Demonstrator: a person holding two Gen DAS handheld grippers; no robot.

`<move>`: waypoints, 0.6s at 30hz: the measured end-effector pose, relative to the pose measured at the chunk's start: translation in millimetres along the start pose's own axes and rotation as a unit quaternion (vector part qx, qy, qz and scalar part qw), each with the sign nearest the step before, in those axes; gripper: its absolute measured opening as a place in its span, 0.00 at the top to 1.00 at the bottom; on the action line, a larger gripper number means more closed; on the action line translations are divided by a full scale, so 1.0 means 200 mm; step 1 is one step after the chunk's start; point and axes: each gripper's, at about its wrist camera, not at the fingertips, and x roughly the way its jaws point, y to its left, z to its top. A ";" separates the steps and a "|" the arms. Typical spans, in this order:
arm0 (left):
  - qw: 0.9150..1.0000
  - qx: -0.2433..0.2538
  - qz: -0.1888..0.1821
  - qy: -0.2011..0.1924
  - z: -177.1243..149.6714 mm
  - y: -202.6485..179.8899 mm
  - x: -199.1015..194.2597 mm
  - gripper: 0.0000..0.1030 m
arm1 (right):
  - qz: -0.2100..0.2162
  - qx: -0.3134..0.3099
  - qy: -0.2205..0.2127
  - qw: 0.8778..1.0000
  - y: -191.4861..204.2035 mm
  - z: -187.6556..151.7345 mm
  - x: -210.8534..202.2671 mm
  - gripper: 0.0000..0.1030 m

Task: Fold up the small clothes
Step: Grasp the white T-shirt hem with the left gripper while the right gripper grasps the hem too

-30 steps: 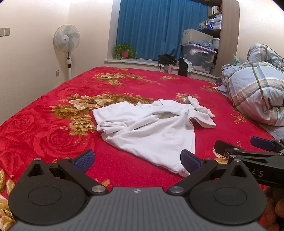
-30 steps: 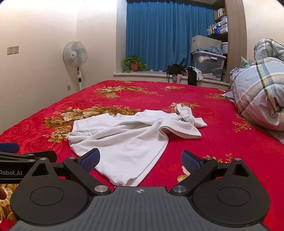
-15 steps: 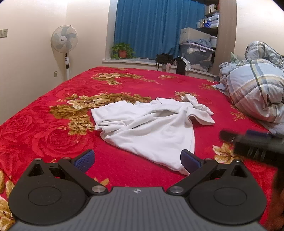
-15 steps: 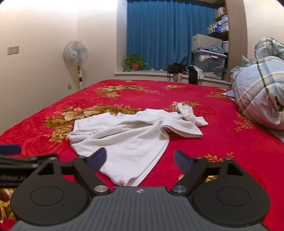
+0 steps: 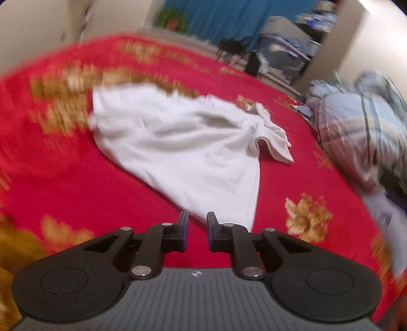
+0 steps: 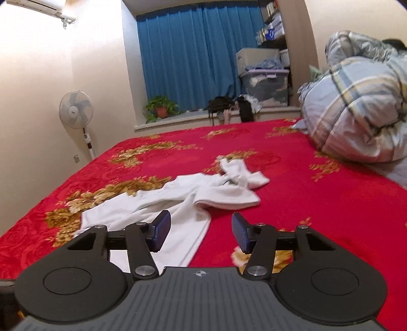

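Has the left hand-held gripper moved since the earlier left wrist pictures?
Yes. The left hand-held gripper has dipped toward the near hem of the white garment; the blue curtain now sits at the top edge. Its jaws are closing, nothing visibly between them.

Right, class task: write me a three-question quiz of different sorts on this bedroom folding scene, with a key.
1. True or false: the white garment lies neatly folded on the red blanket.
2. Which stands beside the curtain? A) fan B) ladder C) guitar
3. Fill in: between the left hand-held gripper fingers shows only ____.

Key: 1. False, it lies crumpled. 2. A. 3. Red blanket; those jaws are closing, no cloth between them.
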 end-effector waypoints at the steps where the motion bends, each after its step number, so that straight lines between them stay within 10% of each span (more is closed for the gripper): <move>1: 0.999 -0.030 -0.003 0.018 0.01 0.01 0.07 0.66 | 0.001 0.004 0.003 1.000 -0.03 0.01 0.00 0.46; 8: 0.994 -0.094 0.027 0.041 0.00 -0.04 0.35 0.61 | -0.001 0.040 0.022 0.999 -0.21 0.04 -0.02 0.46; 11: 0.996 -0.062 0.047 0.035 0.01 -0.07 0.38 0.89 | -0.005 0.053 0.024 0.998 -0.25 0.04 -0.02 0.46; 18: 0.996 0.075 0.029 0.024 0.18 0.05 0.13 0.96 | -0.012 0.065 0.035 0.997 -0.27 0.06 0.01 0.46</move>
